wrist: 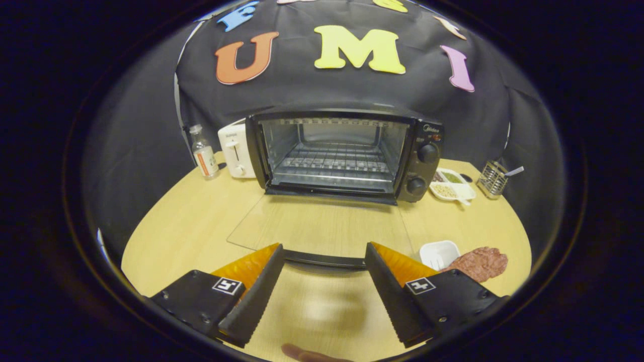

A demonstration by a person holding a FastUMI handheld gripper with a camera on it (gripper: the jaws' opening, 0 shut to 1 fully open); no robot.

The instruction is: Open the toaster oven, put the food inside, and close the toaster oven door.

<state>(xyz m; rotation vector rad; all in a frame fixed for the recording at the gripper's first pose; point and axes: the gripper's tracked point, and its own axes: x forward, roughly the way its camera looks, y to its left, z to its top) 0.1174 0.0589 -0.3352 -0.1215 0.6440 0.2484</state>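
The black toaster oven (347, 151) stands at the back of the round wooden table, its glass door (322, 223) folded down flat toward me. A wire rack (334, 163) shows inside the lit cavity. The door's dark handle bar (324, 260) runs just ahead of my gripper (324, 254), whose two orange-backed fingers stand wide apart with nothing between them; the gripper is open. A brownish-red slab of meat (480, 263) lies on the table to the right of the right finger, next to a small white dish (439, 254).
A white toaster (235, 150) and a small bottle (204, 152) stand left of the oven. To its right are a white tray of condiments (452, 185) and a wire holder (493, 178) with a spoon. A fingertip (307, 355) shows below the fingers.
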